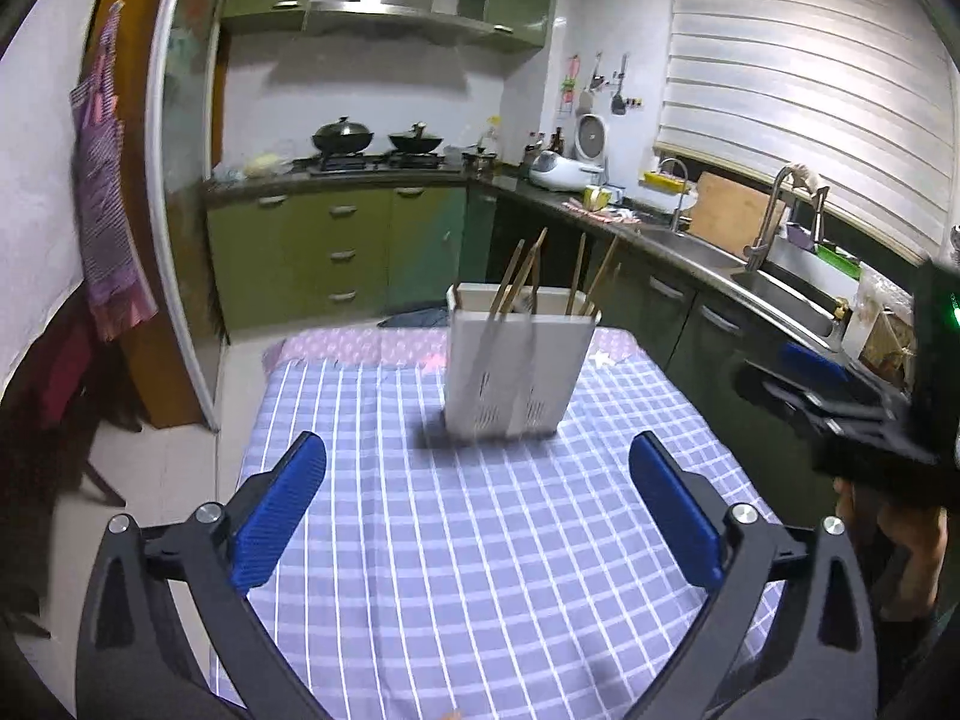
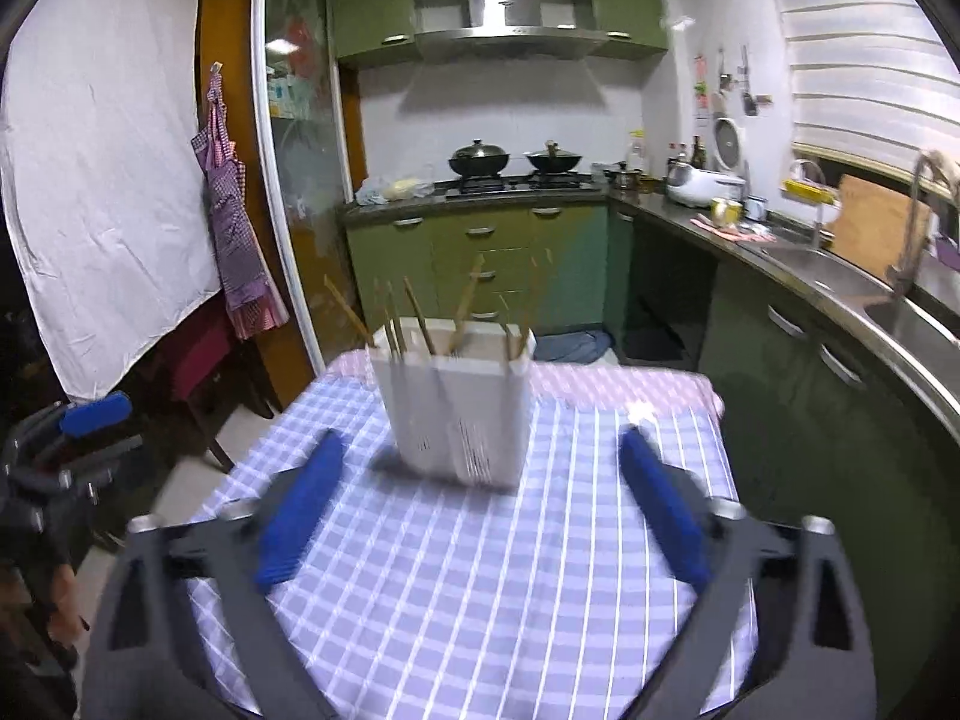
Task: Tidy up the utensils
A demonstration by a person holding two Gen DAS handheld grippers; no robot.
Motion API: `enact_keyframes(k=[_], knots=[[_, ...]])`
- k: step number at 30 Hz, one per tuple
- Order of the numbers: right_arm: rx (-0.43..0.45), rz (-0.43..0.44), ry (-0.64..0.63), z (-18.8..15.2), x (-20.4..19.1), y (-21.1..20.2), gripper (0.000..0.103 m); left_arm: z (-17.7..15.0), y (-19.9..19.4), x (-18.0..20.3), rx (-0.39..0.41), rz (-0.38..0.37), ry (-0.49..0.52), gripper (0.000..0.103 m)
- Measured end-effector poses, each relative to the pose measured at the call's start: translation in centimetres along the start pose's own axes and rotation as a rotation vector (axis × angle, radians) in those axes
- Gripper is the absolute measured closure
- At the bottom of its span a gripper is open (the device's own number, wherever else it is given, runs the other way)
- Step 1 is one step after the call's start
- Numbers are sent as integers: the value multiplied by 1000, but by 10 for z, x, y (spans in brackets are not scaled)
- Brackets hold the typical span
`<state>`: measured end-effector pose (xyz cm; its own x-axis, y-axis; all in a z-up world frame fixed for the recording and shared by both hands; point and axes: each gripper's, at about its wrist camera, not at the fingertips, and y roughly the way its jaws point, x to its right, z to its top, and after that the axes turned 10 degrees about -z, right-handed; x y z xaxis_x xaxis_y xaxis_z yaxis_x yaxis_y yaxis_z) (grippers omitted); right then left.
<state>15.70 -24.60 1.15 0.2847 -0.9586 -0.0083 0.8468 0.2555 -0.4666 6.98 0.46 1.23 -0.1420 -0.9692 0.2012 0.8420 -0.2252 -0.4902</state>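
White slotted plastic utensil holder point(image 1: 521, 369) holds all wooden chopsticks point(image 1: 528, 276). Left claw point(image 1: 477, 513) and right claw point(image 2: 480, 504), near it, gape empty (tabletop bare). Sorting looks done; next, withdraw.

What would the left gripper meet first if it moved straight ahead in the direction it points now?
Probably the white utensil holder with the chopsticks, which stands almost centred ahead of the open left gripper. Only bare checked tablecloth lies between. Depth is unclear, and a downward tilt could meet the cloth first.

My left wrist camera looks slightly downward across the table point(image 1: 420, 570) from its near edge; my right does likewise. Both share the utensil holder point(image 1: 516, 372) near the far edge and the kitchen beyond.
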Motion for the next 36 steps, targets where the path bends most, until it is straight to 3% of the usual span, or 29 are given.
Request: enact_keyframes(k=[2,7,16,23,36], knots=[[21,-39,9,-22,5,-17,5,-13,-13,2,21,13,-4,7],[59,-32,30,-47,11,-70,5,-27,-46,9,73,59,-16,7],[88,-49,8,-73,9,-153,5,-51,-85,31,64,67,17,7],[121,-27,20,-72,7,-176,5,-58,-101,34,71,84,7,6],[111,-18,-19,-62,-9,-167,5,-56,-101,34,67,101,12,6]])
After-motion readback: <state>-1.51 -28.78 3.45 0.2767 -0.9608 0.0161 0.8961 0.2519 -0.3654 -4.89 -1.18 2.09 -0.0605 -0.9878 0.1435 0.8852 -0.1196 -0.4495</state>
